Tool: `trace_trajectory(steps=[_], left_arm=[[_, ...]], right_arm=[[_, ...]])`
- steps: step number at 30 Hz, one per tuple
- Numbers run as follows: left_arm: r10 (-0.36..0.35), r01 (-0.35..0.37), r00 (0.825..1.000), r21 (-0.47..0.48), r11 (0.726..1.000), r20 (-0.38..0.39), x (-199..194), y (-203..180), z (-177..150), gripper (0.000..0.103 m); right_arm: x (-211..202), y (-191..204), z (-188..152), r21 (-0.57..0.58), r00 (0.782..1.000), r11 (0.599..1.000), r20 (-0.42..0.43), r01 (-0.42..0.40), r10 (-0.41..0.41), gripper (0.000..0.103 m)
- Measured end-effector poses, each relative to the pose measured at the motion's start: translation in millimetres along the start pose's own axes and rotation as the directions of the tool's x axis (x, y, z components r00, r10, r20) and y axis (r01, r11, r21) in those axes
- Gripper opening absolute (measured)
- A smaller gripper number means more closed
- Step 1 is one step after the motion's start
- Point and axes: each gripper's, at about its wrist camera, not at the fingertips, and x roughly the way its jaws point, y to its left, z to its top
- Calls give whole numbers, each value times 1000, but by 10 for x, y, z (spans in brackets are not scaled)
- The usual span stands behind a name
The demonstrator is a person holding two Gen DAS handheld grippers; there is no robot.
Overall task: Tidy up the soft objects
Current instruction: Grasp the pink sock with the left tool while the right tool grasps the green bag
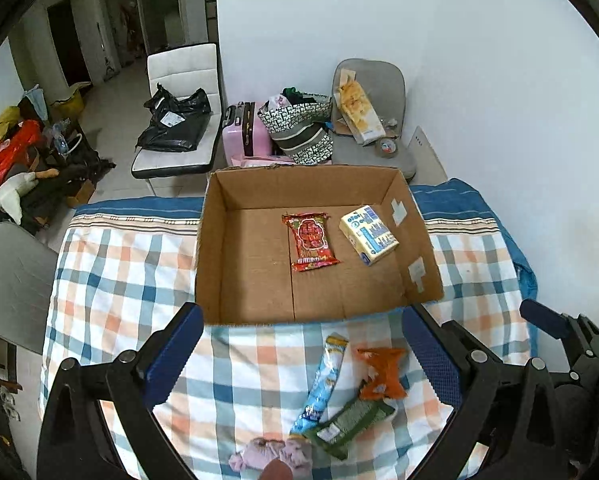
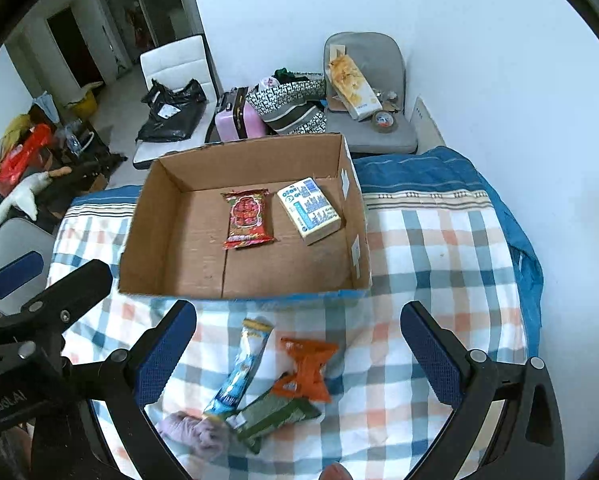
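Note:
An open cardboard box (image 1: 215,240) (image 2: 155,216) stands on the checked cloth. Inside lie a red snack packet (image 1: 310,241) (image 2: 246,219) and a pale tissue pack (image 1: 368,234) (image 2: 309,210). In front of the box lie a blue stick packet (image 1: 322,384) (image 2: 241,368), an orange packet (image 1: 381,372) (image 2: 307,368), a green packet (image 1: 349,424) (image 2: 275,414) and a lilac cloth (image 1: 271,454) (image 2: 195,430). My left gripper (image 1: 303,360) is open and empty above these items. My right gripper (image 2: 299,356) is open and empty over them too.
The checked cloth (image 1: 119,280) (image 2: 439,260) covers the table. Beyond it stand a white chair with a black bag (image 1: 175,120), a pink suitcase (image 1: 245,132), patterned bags (image 1: 299,124) and a grey chair (image 1: 375,120). A white wall is at the right.

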Motion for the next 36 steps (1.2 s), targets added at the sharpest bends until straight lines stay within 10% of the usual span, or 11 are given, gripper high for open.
trace_trajectory(steps=[9, 15, 21, 26, 31, 36], left_arm=[[48, -51, 988, -15, 999, -149, 246, 128, -611, 101], [162, -167, 929, 12, 986, -332, 856, 300, -1231, 101], [84, -196, 862, -174, 965, -500, 1190, 760, -1789, 101], [-91, -181, 821, -408, 895, -564, 1339, 1066, -2159, 101], [-298, -131, 786, -617, 776, -541, 1571, 1144, -2443, 101], [-359, -132, 779, -695, 707, -514, 1829, 1122, -2539, 100]], right_arm=[[359, -362, -780, 153, 975, 988, -219, 0, 33, 103], [1233, -526, -1469, 352, 870, 936, -452, -28, 196, 103], [1809, -348, -1790, 447, 807, 894, -522, -19, 278, 99], [2118, -194, -1811, 477, 776, 879, -548, -16, 312, 89], [2175, -103, -1826, 424, 780, 906, -564, -8, 271, 58], [2046, -220, -1883, 392, 749, 918, -591, -58, 299, 45]])
